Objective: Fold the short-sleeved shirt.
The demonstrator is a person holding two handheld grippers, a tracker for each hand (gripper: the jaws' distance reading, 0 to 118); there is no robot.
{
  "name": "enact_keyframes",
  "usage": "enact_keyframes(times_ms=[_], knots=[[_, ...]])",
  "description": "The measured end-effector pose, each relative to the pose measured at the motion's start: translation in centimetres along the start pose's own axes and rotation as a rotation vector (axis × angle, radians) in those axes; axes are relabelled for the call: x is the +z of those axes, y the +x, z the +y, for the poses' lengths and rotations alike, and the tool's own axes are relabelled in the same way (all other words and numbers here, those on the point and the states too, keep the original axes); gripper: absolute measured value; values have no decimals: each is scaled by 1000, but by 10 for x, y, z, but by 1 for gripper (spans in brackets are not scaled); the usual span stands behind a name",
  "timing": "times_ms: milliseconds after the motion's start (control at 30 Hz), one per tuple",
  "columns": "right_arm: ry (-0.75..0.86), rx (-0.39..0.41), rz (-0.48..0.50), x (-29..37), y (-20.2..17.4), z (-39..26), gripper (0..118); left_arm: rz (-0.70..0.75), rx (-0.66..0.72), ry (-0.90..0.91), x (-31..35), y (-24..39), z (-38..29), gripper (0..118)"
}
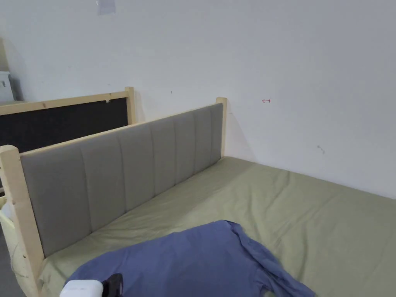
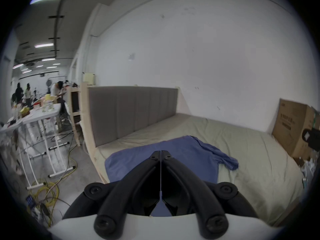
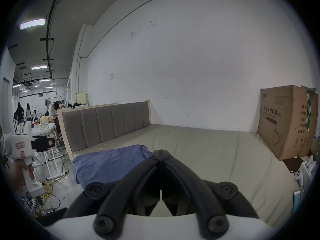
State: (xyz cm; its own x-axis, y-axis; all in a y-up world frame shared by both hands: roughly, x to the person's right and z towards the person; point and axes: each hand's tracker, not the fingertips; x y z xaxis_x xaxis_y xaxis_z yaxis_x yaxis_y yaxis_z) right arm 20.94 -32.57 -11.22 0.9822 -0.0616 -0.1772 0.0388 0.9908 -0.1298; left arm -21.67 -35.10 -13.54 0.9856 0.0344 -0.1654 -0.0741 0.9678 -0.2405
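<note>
A blue short-sleeved shirt (image 1: 185, 263) lies spread on the pale green bed sheet (image 1: 309, 216) near the bed's front left corner, one sleeve (image 2: 223, 155) crumpled out to the right. My left gripper (image 2: 161, 151) hovers above the shirt (image 2: 138, 159), jaws pressed together with nothing between them. A white and black part of the left gripper (image 1: 112, 285) pokes in at the bottom edge of the head view. My right gripper (image 3: 161, 151) is held above the bed, to the right of the shirt (image 3: 110, 164), jaws together and empty. The left gripper (image 3: 50, 142) also appears far left there, held by a hand.
A grey padded headboard (image 1: 127, 170) in a pale wood frame runs along the bed's left side. A white wall is behind the bed. A large cardboard box (image 3: 287, 122) stands at the bed's right end. White tables (image 2: 39, 115), yellow cables (image 2: 52, 188) and several people are off to the left.
</note>
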Motion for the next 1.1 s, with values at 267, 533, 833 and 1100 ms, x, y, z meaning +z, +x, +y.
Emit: enact_keyframes(times_ms=[267, 533, 833, 1100], knots=[[-75, 13, 25, -43, 21, -9, 0, -165, -121, -314, -231, 73, -14, 18], [-106, 8, 61, -83, 40, -11, 0, -254, -166, -580, -413, 119, -60, 114], [-167, -91, 111, -101, 53, -23, 0, -273, -285, -614, -427, 137, -76, 91], [-111, -120, 75, -45, 63, 0, 0, -268, -407, -580, -377, 171, -32, 7]])
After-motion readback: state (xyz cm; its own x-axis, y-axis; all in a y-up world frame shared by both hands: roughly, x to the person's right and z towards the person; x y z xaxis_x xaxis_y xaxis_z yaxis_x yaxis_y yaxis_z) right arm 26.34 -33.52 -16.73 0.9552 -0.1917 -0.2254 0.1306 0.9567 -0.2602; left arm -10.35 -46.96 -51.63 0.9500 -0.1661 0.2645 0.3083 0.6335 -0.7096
